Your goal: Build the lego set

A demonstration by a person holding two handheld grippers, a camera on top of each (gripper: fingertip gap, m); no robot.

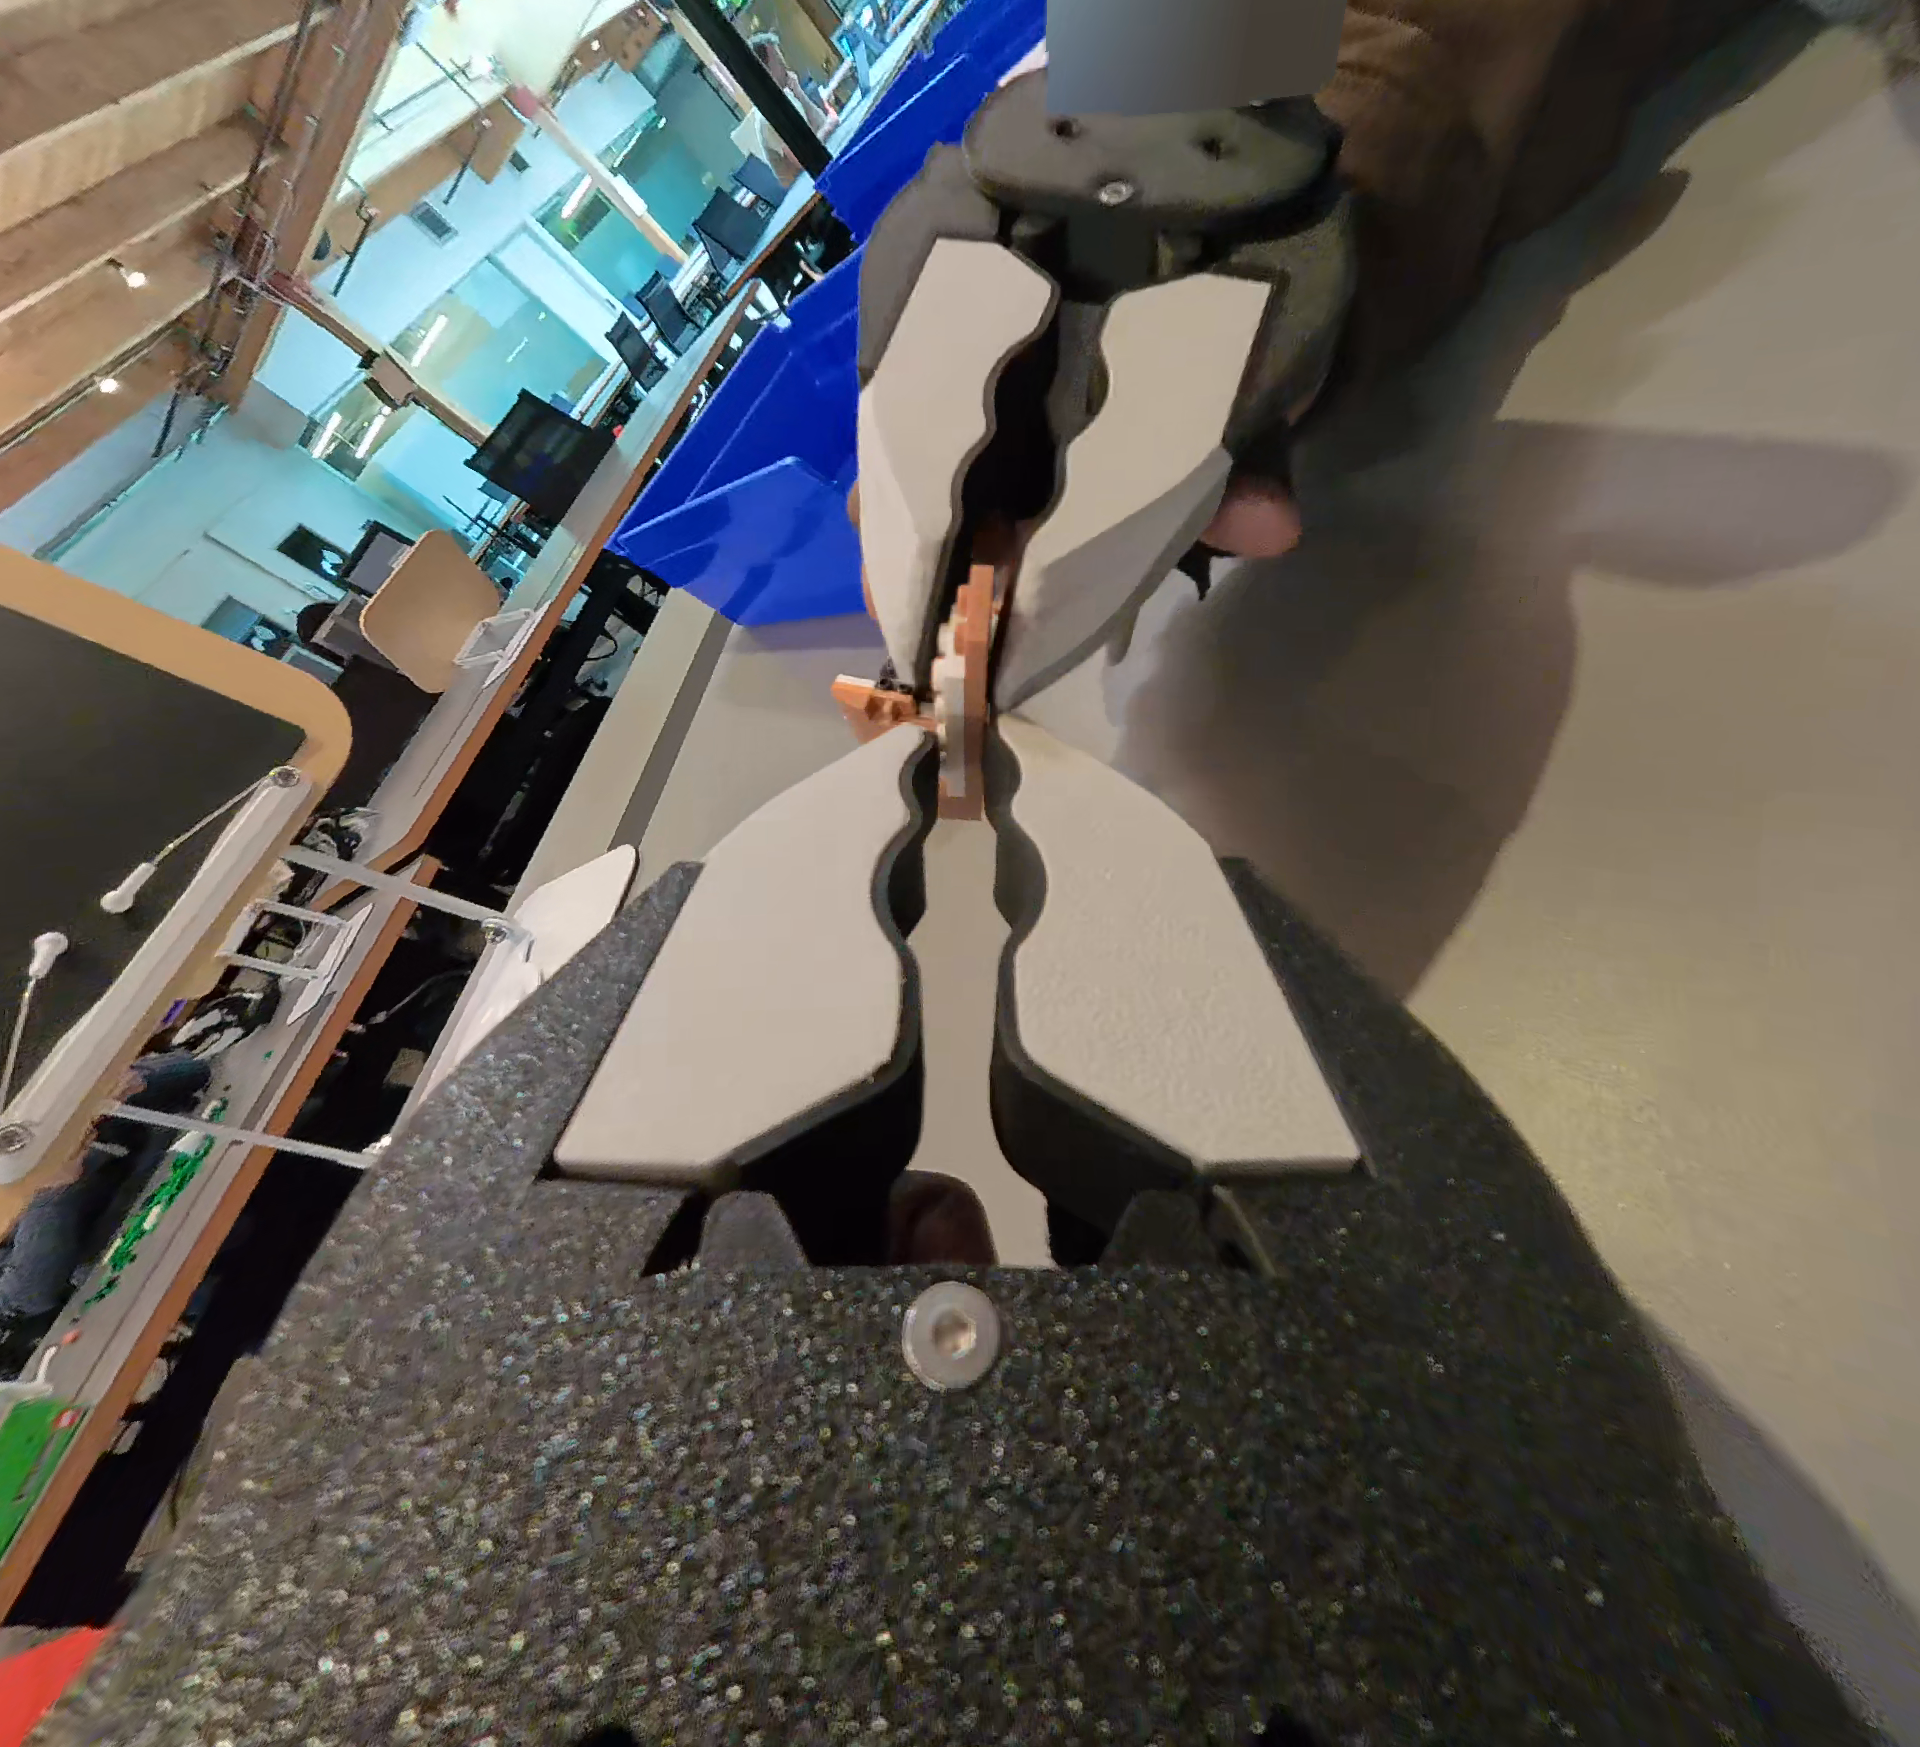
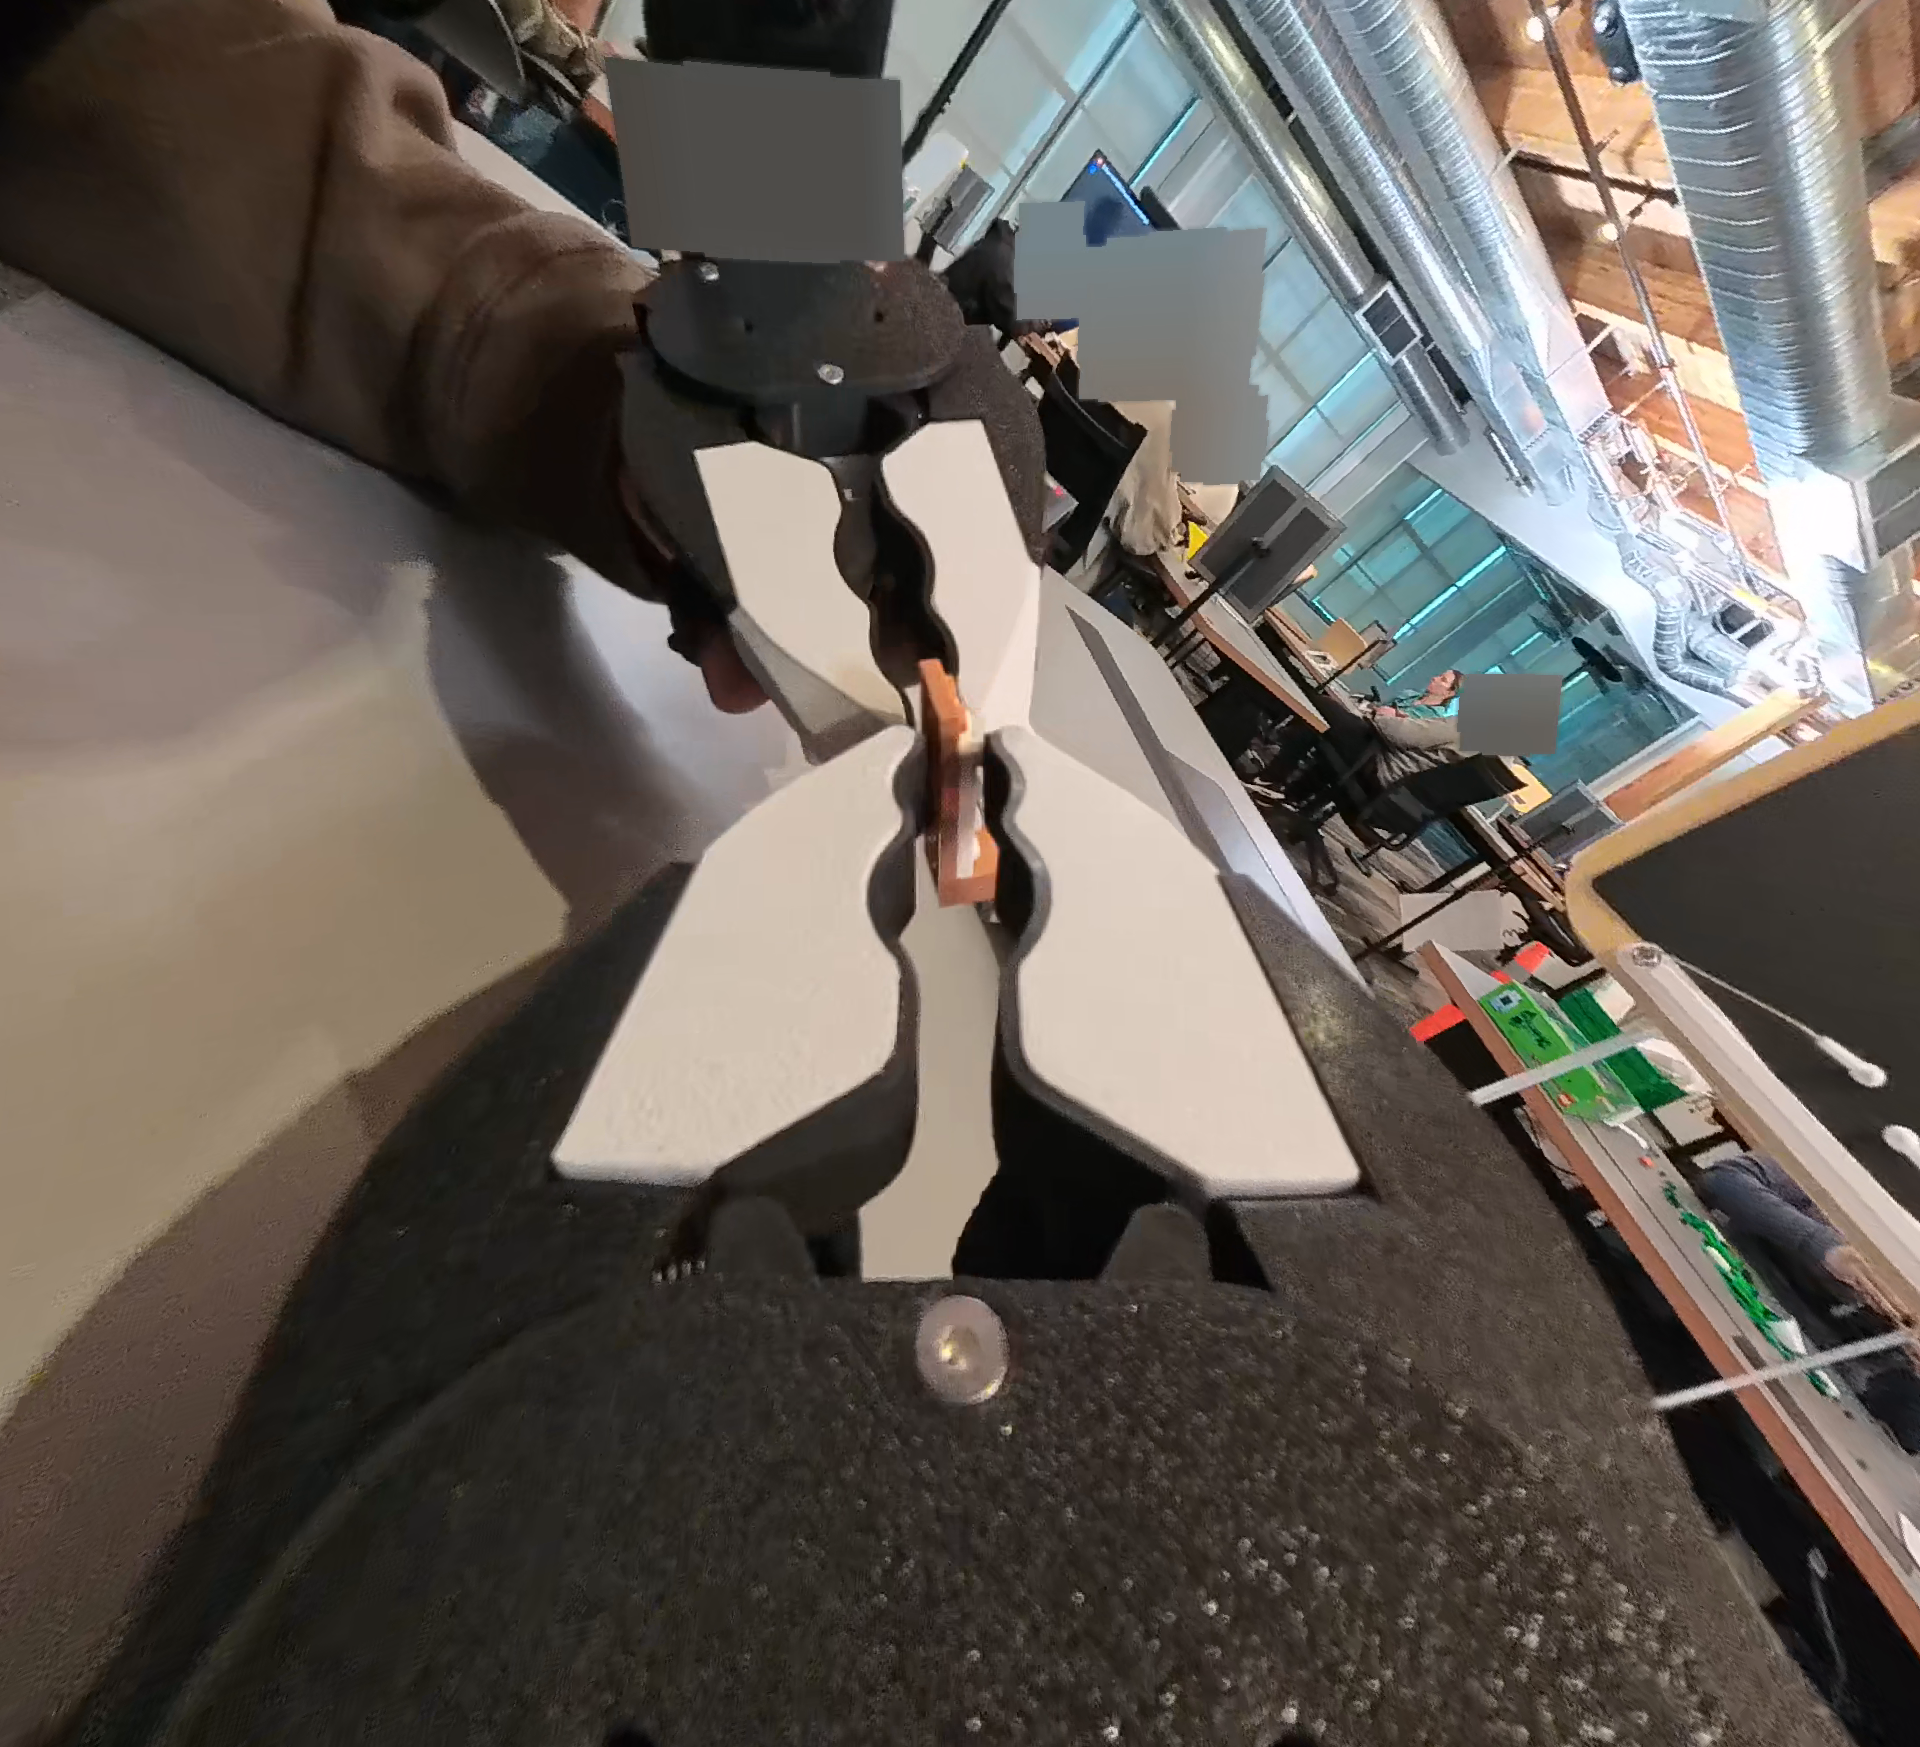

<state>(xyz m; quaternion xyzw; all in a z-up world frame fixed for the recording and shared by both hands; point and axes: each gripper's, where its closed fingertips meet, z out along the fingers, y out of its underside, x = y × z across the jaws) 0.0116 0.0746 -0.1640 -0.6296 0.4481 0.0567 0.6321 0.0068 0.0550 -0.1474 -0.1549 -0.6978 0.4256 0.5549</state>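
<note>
Grey tabletop [image 1: 1558, 918] underneath, open workshop with desks and ceiling ducts beyond. Held clear of that tabletop: small brick assembly [image 1: 975, 627] of brown and white pieces, pinched from two opposite ends.

Left tool [image 1: 961, 767]: nearly closed, tips clamped on the near end of the brick assembly, a brown plate edge showing between the fingers. Right tool [image 2: 951, 762]: likewise closed down on the opposite end of the brick assembly, tip to tip with the left one. Brown sleeve [image 1: 1558, 87] behind the right tool.

Likely step: pressing two parts of the build together, or re-seating one. To do it well:
- Keep both grips firm but avoid squeezing harder; thin plates twist out easily.
- Push straight along the stud direction, no rocking, no shear.
- Hold the tips square to the brick assembly so the small brown piece [image 1: 868, 700] jutting from its side is not knocked off.
- Stay over the tabletop, so a dropped piece lands close.
- Check for a flush seam before releasing either end.

Count: two tools, both gripping. One brick assembly, piece number too small to tell. Blue bins [image 1: 748, 534] behind the brick assembly, at least two, exact number unclear.
</note>
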